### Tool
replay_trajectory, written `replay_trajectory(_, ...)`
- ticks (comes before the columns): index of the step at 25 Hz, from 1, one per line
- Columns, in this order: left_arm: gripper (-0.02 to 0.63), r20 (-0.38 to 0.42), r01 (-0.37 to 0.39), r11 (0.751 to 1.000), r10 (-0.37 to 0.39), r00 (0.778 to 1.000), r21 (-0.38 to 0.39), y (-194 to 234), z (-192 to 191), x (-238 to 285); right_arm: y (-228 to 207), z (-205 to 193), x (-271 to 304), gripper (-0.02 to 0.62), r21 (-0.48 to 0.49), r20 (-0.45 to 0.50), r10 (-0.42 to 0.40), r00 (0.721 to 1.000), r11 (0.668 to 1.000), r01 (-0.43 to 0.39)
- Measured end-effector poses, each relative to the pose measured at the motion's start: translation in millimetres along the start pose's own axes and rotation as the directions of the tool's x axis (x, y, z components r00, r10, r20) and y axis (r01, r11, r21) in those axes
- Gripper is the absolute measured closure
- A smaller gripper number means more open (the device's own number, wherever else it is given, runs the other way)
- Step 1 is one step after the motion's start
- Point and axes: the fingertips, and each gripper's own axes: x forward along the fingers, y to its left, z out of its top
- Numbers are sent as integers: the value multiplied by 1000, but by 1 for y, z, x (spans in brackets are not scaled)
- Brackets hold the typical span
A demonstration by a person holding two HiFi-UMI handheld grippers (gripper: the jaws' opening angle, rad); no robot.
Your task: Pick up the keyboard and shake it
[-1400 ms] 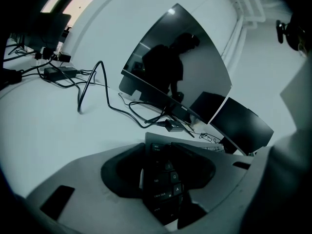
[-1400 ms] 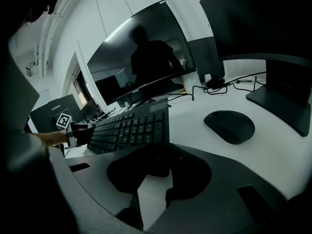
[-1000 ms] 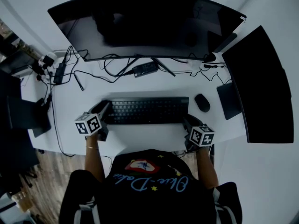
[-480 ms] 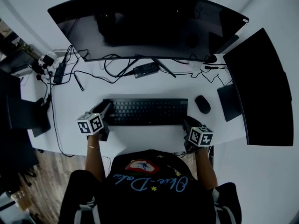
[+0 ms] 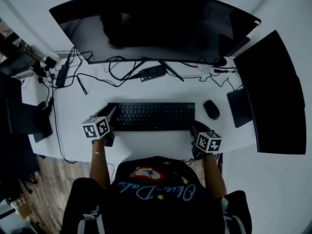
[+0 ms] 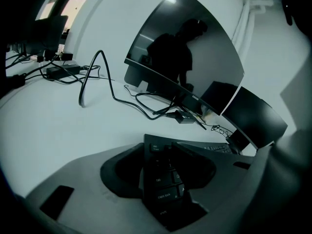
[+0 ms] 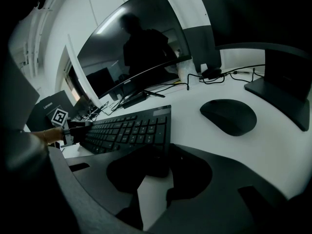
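Note:
A black keyboard lies level on the white desk, below the big monitor. My left gripper is at its left end. In the left gripper view the end with the caps lock key sits between the jaws of the left gripper; they are opening, and no gap shows beside the keyboard. My right gripper is at the right front corner. In the right gripper view the jaws of the right gripper close on that corner of the keyboard.
A black mouse lies just right of the keyboard, also seen as the mouse in the right gripper view. A curved monitor stands behind, a second monitor at the right. Loose cables run behind the keyboard. The desk's front edge is at my body.
The keyboard has settled a little and now lies straight where it was slightly tilted. The left gripper's cube has shifted slightly right. The right gripper has hardly moved.

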Motion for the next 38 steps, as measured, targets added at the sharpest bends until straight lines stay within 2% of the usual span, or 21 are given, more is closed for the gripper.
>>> replay_trajectory(9, 443, -39, -57, 998, 58, 998, 27, 3, -4, 4, -1, 1, 0, 494, -31, 0, -18, 1000, 999, 18)
replay_trajectory(17, 442, -38, -70, 997, 71, 997, 34, 4, -4, 5, -1, 2, 0, 491, -92, 7, -42, 999, 995, 42)
replay_trajectory(21, 430, -20, -71, 996, 72, 997, 55, 2, -3, 4, 1, 2, 0, 489, -137, 8, -40, 999, 990, 40)
replay_trajectory(30, 398, 81, -52, 998, 51, 995, 19, -2, 13, -12, 0, 15, -7, 457, -113, 83, -63, 995, 991, 72)
replay_trajectory(33, 427, 114, -67, 997, 61, 992, 47, -8, 20, -22, 2, 28, -12, 501, -103, 135, -72, 988, 991, 87)
replay_trajectory(38, 495, 161, -37, 993, 18, 987, 114, -29, 23, -31, 15, 52, -24, 564, -82, 230, -45, 972, 995, 65)
